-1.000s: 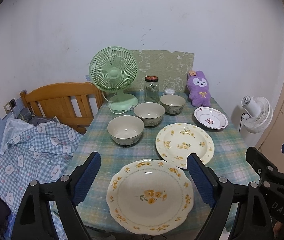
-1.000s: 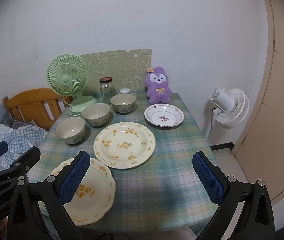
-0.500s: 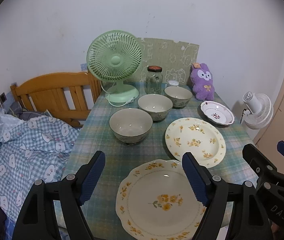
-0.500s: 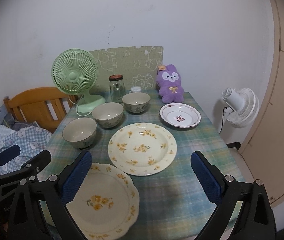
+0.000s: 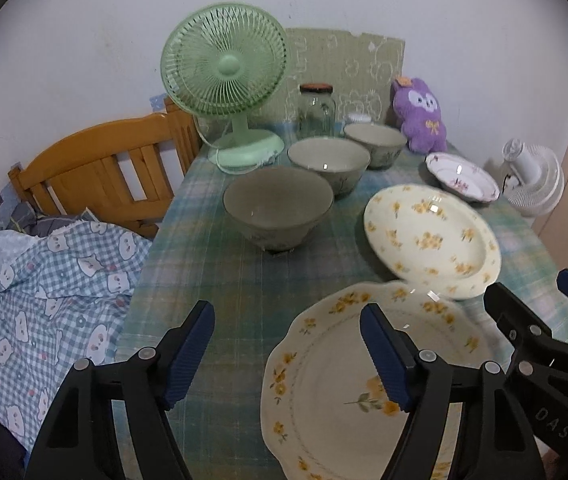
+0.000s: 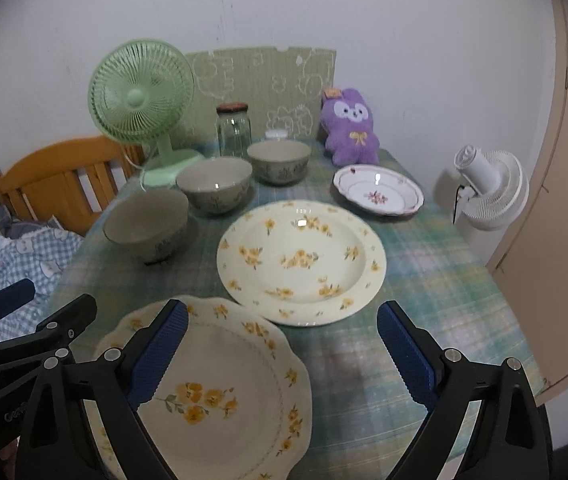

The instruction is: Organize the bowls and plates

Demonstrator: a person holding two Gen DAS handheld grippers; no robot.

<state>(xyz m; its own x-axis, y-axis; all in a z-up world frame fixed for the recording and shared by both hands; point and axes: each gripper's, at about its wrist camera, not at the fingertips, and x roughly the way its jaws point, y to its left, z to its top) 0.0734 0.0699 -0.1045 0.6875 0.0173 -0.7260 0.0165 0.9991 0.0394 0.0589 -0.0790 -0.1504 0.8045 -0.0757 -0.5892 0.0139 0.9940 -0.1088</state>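
Note:
Three grey-green bowls stand in a diagonal row on the table: near (image 5: 277,212), middle (image 5: 326,162), far (image 5: 376,144). A scalloped yellow-flower plate (image 5: 348,384) lies at the front edge, a round yellow-flower plate (image 5: 432,240) behind it, and a small pink-flower plate (image 5: 462,178) at the far right. They also show in the right wrist view: near bowl (image 6: 145,226), scalloped plate (image 6: 219,392), round plate (image 6: 302,260), small plate (image 6: 378,194). My left gripper (image 5: 288,350) is open above the front edge, left of the scalloped plate. My right gripper (image 6: 284,354) is open over the scalloped plate's right side.
A green desk fan (image 5: 223,76), glass jar (image 5: 316,110) and purple plush (image 5: 422,114) stand at the table's back. A wooden chair (image 5: 99,172) with checked cloth (image 5: 51,280) is left. A white fan (image 6: 484,190) and a beige door (image 6: 564,200) are right.
Both grippers have moved forward and lower toward the table; the dishes look larger. The left gripper has shifted left of the scalloped plate. Both stay open.

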